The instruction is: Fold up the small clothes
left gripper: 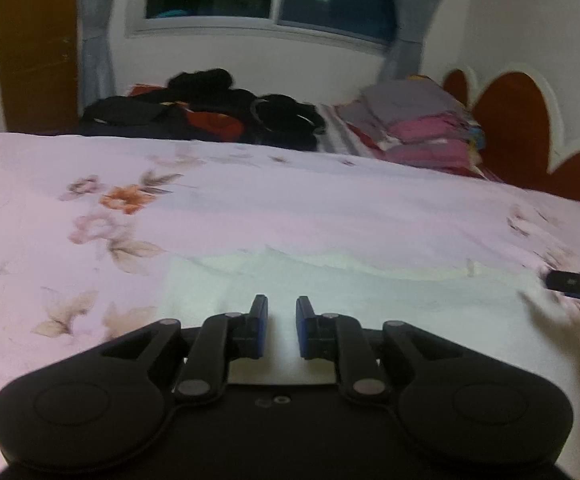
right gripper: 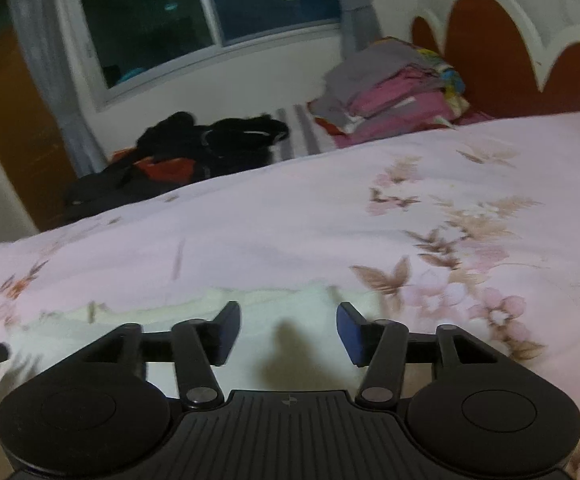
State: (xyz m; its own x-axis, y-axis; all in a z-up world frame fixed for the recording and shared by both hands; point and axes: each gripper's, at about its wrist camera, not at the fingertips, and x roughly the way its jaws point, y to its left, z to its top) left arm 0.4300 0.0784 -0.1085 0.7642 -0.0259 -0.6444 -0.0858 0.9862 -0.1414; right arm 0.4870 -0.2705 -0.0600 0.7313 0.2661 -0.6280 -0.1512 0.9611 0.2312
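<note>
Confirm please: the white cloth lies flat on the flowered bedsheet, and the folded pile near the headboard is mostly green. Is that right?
Not quite. The folded pile is mostly pink with grey on top, not green; the right wrist view shows it. The white cloth does lie flat on the flowered bedsheet.

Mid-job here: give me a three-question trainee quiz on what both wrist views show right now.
1. True or false: the left gripper is clamped on the white cloth.
2. Which gripper's jaws stand wider: A left, B right?
3. Fill in: the folded pink and grey stack sits beside the red ____.

Key: 1 false, there is a gap between its pads and the cloth lies flat on the floral bedcover beyond them. 2 B. 3 headboard.
</note>
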